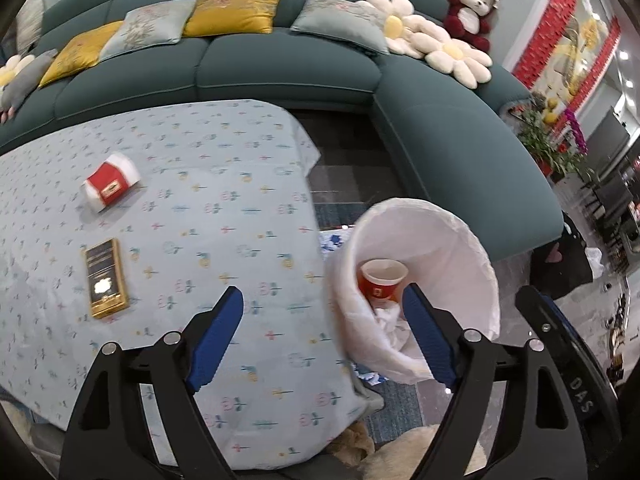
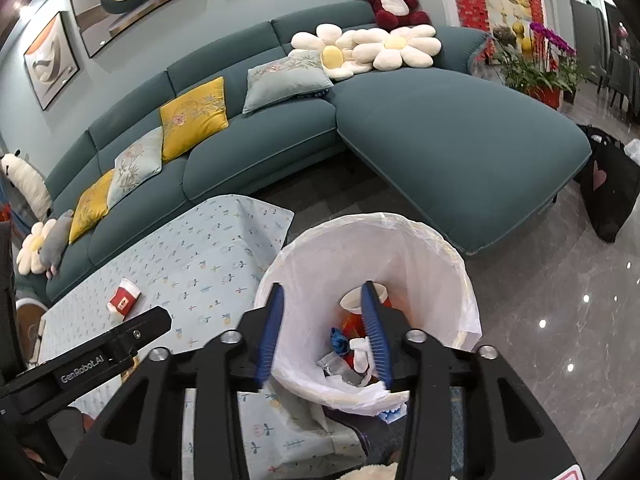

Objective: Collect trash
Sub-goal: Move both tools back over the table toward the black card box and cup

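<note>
A bin lined with a white bag (image 1: 472,248) (image 2: 436,256) stands at the table's right end. Inside lie a red paper cup (image 1: 382,282) (image 2: 358,298), crumpled white paper and blue scraps (image 2: 338,340). My left gripper (image 1: 322,308) is open and empty, straddling the table edge and the bin's rim. My right gripper (image 2: 324,308) is open and empty above the bin's mouth. A red and white crushed cup (image 1: 112,186) (image 2: 124,298) lies on the table (image 1: 224,208) (image 2: 208,248). A gold and black box (image 1: 105,278) lies nearer on the table.
A teal corner sofa (image 1: 288,68) (image 2: 448,136) with cushions wraps behind the table and bin. A black bag (image 2: 610,188) stands on the shiny floor at the right. Potted flowers (image 2: 536,68) stand beyond the sofa. Something beige and furry (image 1: 408,452) lies below the table.
</note>
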Tool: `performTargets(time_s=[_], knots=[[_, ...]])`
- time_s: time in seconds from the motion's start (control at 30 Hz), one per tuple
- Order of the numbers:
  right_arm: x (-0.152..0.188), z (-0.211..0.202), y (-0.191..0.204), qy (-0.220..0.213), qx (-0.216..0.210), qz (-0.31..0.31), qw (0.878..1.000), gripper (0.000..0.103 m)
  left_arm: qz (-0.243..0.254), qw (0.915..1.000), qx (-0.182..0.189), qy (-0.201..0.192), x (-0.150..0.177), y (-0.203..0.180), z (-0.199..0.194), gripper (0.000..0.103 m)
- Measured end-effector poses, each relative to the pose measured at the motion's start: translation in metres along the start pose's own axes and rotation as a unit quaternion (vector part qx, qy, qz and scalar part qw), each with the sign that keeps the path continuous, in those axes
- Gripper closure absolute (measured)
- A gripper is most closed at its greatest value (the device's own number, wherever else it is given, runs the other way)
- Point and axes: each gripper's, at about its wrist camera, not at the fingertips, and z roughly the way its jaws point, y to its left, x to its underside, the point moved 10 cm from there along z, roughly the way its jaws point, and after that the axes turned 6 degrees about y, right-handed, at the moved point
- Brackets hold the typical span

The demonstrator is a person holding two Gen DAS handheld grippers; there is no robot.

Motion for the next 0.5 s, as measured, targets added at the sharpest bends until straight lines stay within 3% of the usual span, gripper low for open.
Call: performTargets(time_s=[0.5], knots=[[0.029, 0.001, 0.074, 0.021, -0.024, -0.065, 0.997, 0.052, -0.074, 0.996, -0.049, -0.015, 0.015, 0.1, -0.021, 0.021]])
